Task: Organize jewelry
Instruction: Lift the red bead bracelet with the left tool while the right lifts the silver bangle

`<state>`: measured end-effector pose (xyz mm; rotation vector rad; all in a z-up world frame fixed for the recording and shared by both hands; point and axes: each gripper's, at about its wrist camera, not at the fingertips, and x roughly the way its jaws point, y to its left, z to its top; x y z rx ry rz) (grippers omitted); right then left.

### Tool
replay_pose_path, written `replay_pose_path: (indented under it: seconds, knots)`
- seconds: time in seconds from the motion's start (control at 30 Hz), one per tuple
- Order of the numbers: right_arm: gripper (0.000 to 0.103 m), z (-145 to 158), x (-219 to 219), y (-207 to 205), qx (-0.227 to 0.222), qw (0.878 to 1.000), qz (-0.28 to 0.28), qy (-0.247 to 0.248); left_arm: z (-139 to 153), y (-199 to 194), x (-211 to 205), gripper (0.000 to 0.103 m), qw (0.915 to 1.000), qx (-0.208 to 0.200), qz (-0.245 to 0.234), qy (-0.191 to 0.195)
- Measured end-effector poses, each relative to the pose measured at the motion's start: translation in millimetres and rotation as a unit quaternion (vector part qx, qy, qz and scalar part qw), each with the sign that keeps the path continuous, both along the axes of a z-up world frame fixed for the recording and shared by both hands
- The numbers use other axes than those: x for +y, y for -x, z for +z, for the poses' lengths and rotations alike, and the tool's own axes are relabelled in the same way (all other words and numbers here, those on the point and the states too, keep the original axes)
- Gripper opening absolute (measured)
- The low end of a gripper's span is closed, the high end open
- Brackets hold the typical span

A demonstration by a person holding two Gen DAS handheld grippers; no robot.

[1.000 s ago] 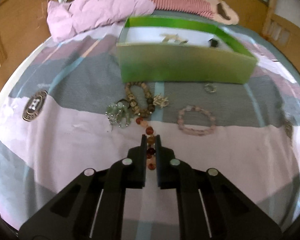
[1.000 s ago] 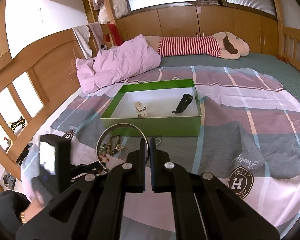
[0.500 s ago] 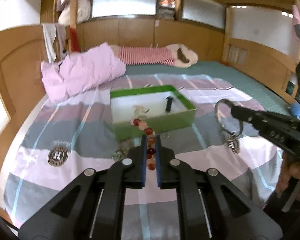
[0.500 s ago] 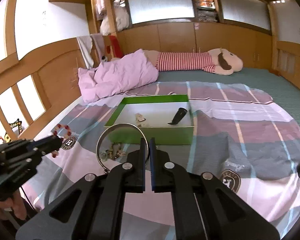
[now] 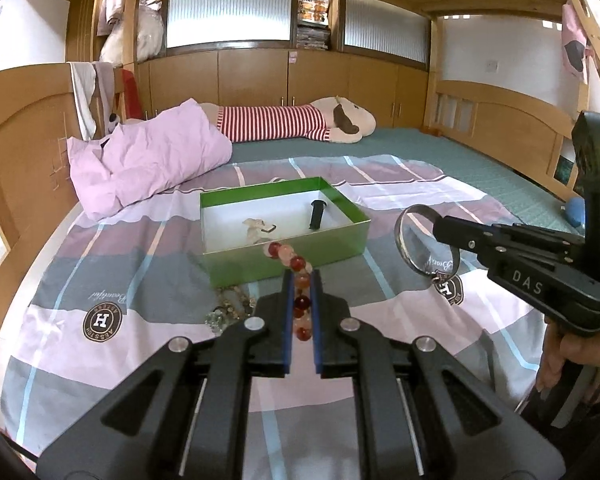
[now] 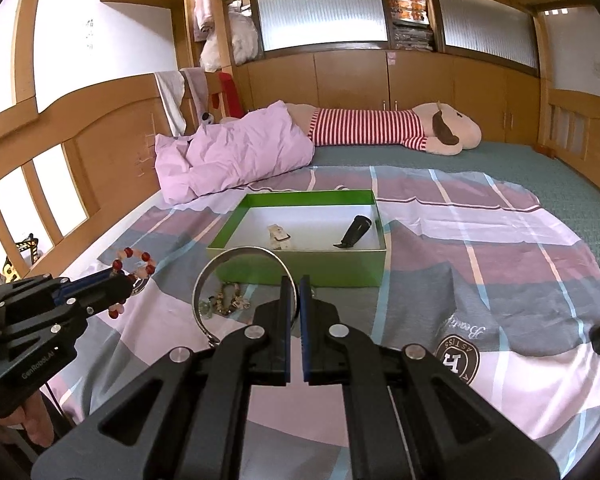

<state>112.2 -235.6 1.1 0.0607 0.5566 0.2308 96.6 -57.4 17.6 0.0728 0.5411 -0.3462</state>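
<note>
Lifted off the striped bedspread (image 5: 148,240) since a second ago, the left gripper (image 5: 301,276) jaws pinch a bracelet (image 5: 296,264) of glossy round red beads near the green box (image 5: 340,236), while the right gripper (image 6: 294,284) clamps a thin silver bangle (image 6: 220,264).

Box (image 5: 284,258) on the bedspread (image 5: 100,264), loose jewelry (image 5: 230,308) just before it, pillow (image 5: 148,158) behind left

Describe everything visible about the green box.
The green box is a shallow, open rectangular tray, cardboard by the look, with bright green walls and a white floor. It sits flat on the plaid bedspread, no lid in view. Inside lie a small pale piece and a dark, tube-like object, apart from each other. More jewelry lies on the bedspread before its near wall. Neither gripper touches it.
</note>
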Motion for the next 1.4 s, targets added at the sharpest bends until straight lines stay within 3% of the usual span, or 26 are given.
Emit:
replay_pose_path:
  seconds: [1.4]
  knots:
    - [0.004, -1.7, -2.8, -2.3, -0.001, 1.000, 0.000, 0.000, -3.0, -2.1, 3.6, 0.008, 1.0000, 0.007, 0.005, 0.000]
